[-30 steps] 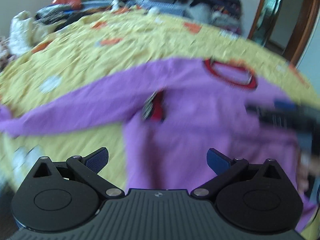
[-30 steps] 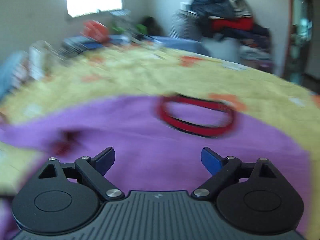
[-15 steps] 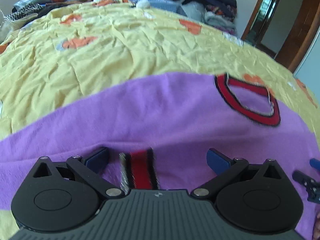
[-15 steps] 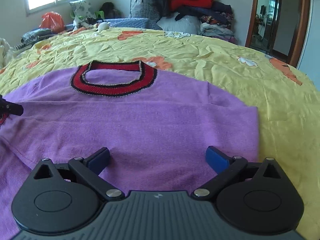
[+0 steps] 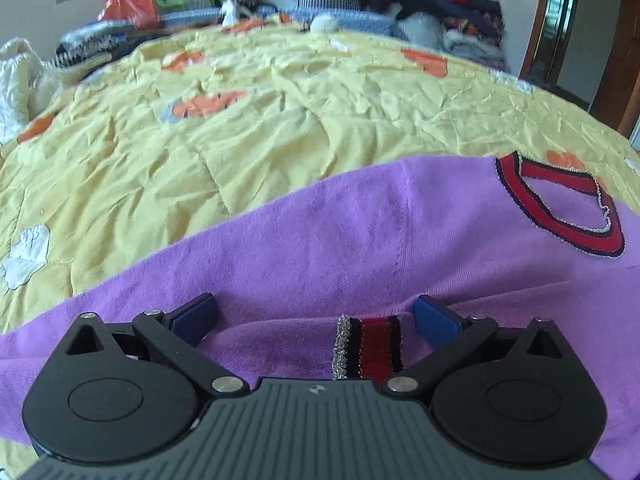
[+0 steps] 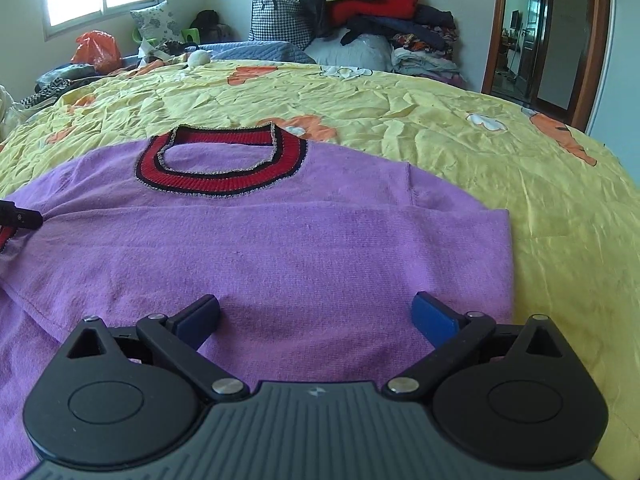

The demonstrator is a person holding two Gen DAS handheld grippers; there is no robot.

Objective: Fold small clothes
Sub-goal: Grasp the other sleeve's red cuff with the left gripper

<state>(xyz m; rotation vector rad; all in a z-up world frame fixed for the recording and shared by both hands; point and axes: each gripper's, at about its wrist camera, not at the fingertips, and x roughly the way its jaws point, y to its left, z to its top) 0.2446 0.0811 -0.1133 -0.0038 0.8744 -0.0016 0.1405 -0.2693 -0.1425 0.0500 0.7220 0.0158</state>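
A purple sweater with a red and black collar lies flat on the yellow bedspread. Its right sleeve is folded across the chest. In the left wrist view the sweater shows its collar at the right, and the striped sleeve cuff lies between my fingers. My left gripper is open, low over that cuff. My right gripper is open and empty over the sweater's body near its right edge. The left gripper's tip shows at the left edge.
The bedspread is wrinkled with orange and white patches. A pile of clothes and bags stands at the far side of the bed. An orange bag sits near the window. A doorway with wooden frame is at the right.
My left gripper has shifted left, so the cuff now lies nearer its right finger. My right gripper has edged slightly left over the sweater. The sweater has not moved.
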